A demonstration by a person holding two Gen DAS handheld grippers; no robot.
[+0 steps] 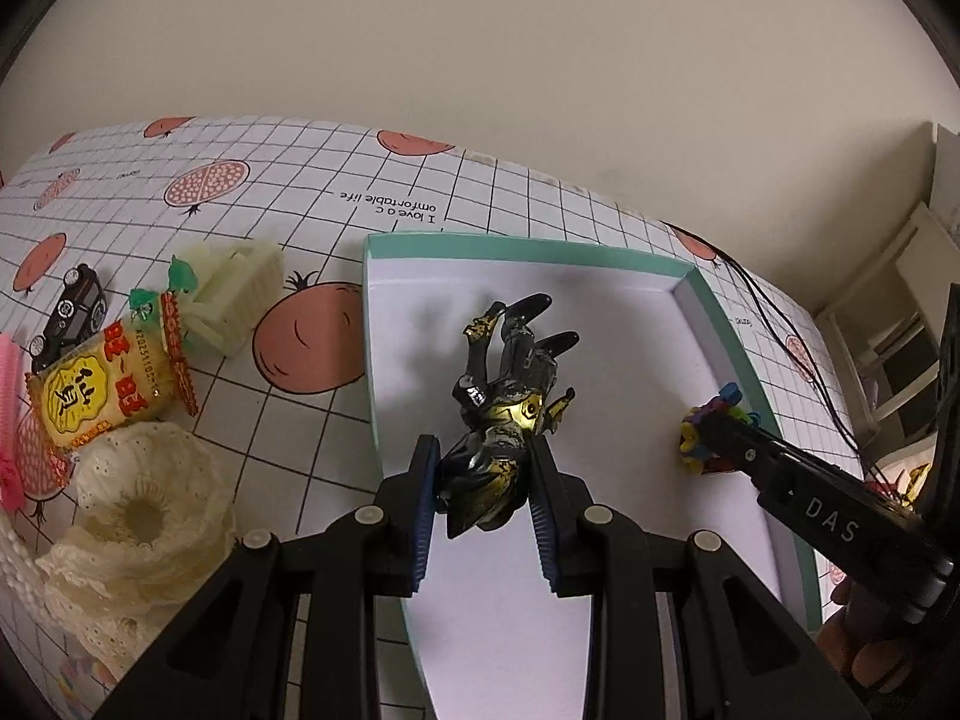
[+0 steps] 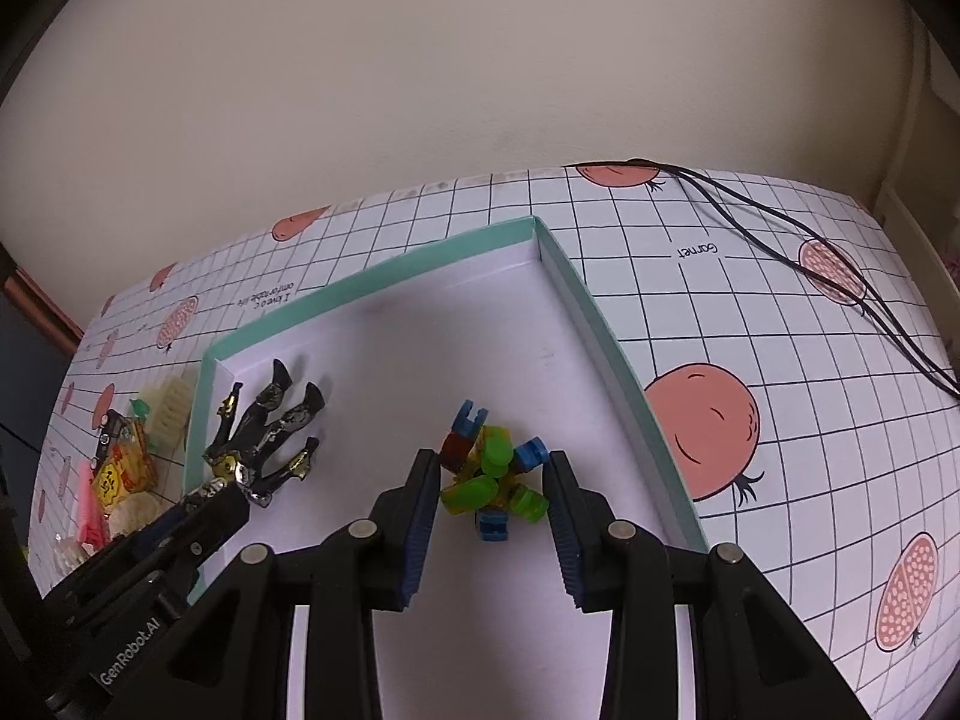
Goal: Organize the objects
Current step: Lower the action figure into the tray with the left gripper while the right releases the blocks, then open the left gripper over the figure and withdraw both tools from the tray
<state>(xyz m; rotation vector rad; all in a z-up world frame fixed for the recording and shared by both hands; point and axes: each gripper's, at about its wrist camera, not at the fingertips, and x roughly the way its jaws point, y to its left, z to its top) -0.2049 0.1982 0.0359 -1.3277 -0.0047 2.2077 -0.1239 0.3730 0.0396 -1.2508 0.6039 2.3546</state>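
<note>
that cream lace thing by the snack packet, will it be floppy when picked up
Probably floppy: the cream lace piece sits in soft ruffled folds and would likely sag from the pinch point. It looks light. Its eyelet holes might snag on the ridged pads of the left gripper.

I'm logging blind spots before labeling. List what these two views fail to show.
- Left wrist view: the figure's lower end, hidden between the left gripper's pads.
- Right wrist view: whether the right gripper actually touches the block toy; cannot tell.
- Left wrist view: the pink item, cut off by the left edge.
</note>
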